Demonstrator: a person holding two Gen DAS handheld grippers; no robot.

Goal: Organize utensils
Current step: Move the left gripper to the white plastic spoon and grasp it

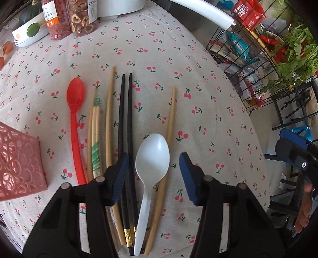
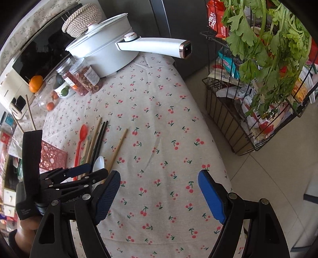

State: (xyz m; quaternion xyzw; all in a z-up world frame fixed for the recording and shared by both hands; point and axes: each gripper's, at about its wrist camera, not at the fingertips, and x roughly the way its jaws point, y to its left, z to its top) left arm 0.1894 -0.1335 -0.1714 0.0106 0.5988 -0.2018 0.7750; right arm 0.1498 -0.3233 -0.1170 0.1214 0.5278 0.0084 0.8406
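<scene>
Utensils lie in a row on the cherry-print tablecloth (image 1: 159, 49): a red spoon (image 1: 75, 111), wrapped bamboo chopsticks (image 1: 95, 142), a tan chopstick (image 1: 109, 111), a black chopstick pair (image 1: 125, 127), a white spoon (image 1: 152, 158) and another tan chopstick (image 1: 170, 127). My left gripper (image 1: 153, 164) is open, its fingers either side of the white spoon's bowl, just above it. My right gripper (image 2: 159, 186) is open and empty over bare cloth to the right of the utensils (image 2: 99, 142). The left gripper also shows in the right wrist view (image 2: 87, 170).
A pink perforated basket (image 1: 17, 164) stands at the left of the utensils. Jars (image 1: 79, 17), a bowl (image 1: 29, 29) and a white pot (image 2: 103, 53) stand at the far end. A wire rack (image 2: 248, 119) with packets and greens stands off the table's right edge.
</scene>
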